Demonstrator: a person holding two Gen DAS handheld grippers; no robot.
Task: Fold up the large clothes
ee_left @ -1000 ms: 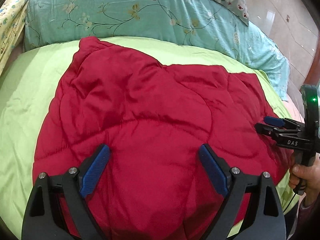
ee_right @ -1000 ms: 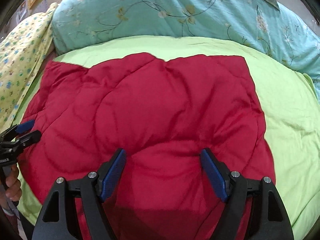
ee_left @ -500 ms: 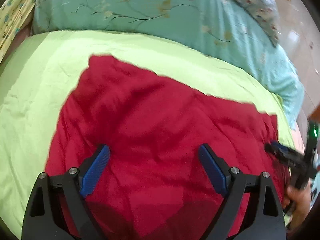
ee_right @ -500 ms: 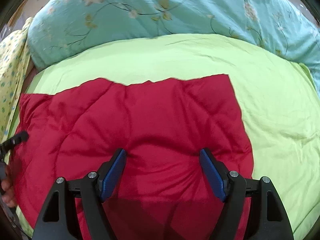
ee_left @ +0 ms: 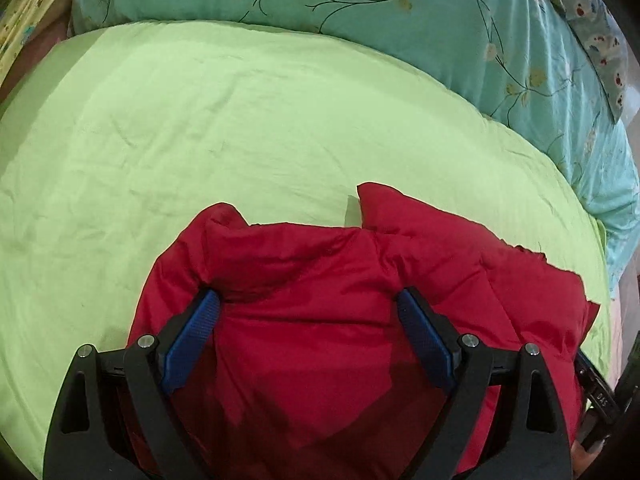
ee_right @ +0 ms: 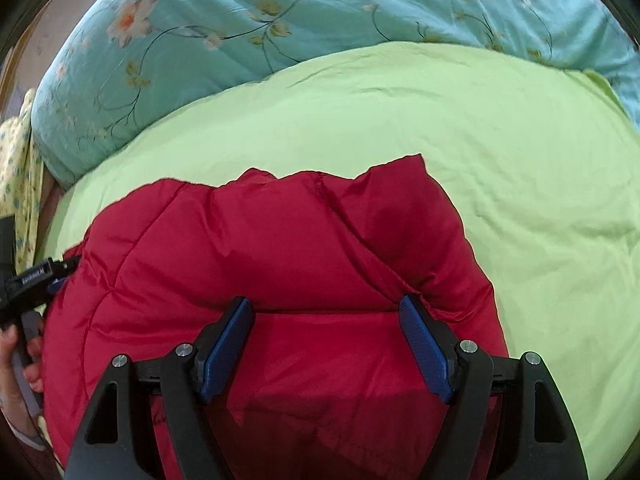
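- Left gripper (ee_left: 308,312): its blue-padded fingers (ee_left: 192,344) stand wide apart, released, with the red padded garment (ee_left: 340,320) bulging between and over their tips; nothing is pinched.
- Right gripper (ee_right: 326,316): jaws likewise spread and released, the red fabric lying between the pads (ee_right: 424,348) and puffing up just past them.
- The garment lies bunched at the near edge of the lime-green sheet (ee_left: 200,128), its far hem rumpled into peaks.
- Writing: in the left wrist view the other gripper's body at the lower right edge carries white letters "DAS" (ee_left: 601,399); in the right wrist view a white label (ee_right: 34,278) on the other gripper is too blurred to read.
- Beyond the sheet lies a teal floral quilt (ee_right: 280,12); a yellow patterned cloth (ee_right: 20,168) lies at the far left.
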